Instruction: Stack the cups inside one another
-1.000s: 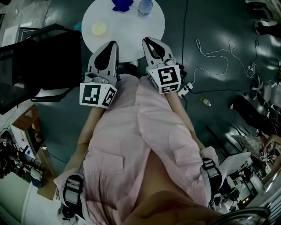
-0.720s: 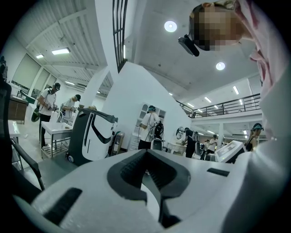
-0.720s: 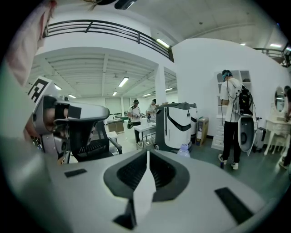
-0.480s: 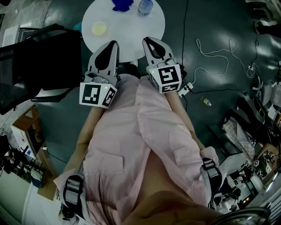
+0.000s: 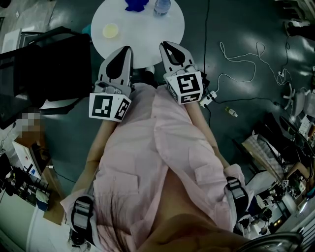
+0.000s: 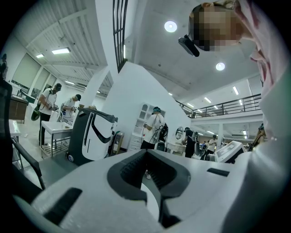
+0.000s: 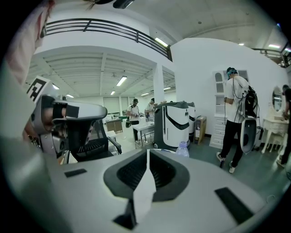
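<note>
A round white table (image 5: 147, 37) stands ahead of me. On its left part sits a small yellow cup (image 5: 110, 31). A blue thing (image 5: 137, 5), cut by the picture's top edge, lies at the far side; I cannot tell whether it is a cup. My left gripper (image 5: 129, 47) (image 6: 145, 151) and right gripper (image 5: 162, 44) (image 7: 148, 151) hover side by side over the table's near edge, close to my chest. Both are shut with nothing between the jaws. Neither touches a cup.
A clear water bottle (image 5: 162, 6) (image 7: 183, 149) stands beside the blue thing. A black office chair (image 5: 44, 69) (image 7: 84, 132) is to the left of the table. White cables (image 5: 246, 69) trail on the floor at right. A white-and-black machine (image 7: 175, 125) and several standing people are beyond.
</note>
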The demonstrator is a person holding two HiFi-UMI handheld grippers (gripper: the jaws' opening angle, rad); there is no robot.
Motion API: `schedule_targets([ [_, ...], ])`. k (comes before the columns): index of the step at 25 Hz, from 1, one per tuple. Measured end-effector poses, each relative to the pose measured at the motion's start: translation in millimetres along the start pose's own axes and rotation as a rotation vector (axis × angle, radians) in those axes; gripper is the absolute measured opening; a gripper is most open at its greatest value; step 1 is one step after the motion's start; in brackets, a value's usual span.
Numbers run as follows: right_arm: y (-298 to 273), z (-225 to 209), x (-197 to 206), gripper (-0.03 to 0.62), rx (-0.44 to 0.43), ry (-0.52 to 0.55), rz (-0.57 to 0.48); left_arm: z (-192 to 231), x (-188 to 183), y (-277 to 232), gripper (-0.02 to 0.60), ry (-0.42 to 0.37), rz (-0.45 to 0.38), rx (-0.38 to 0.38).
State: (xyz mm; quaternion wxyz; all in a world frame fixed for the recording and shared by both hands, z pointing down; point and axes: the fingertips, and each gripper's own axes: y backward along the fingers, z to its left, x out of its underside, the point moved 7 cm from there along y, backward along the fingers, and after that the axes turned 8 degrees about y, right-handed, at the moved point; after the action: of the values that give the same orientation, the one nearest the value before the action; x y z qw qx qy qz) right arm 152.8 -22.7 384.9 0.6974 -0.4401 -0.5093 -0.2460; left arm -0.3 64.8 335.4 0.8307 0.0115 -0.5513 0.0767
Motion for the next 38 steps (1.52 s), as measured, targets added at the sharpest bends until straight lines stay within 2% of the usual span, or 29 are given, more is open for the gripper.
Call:
schedule_targets([
  [38, 6, 9, 6, 0.037, 0.003, -0.032, 0.003, -1, 3, 13, 0.015, 0.004, 0.011, 0.0],
])
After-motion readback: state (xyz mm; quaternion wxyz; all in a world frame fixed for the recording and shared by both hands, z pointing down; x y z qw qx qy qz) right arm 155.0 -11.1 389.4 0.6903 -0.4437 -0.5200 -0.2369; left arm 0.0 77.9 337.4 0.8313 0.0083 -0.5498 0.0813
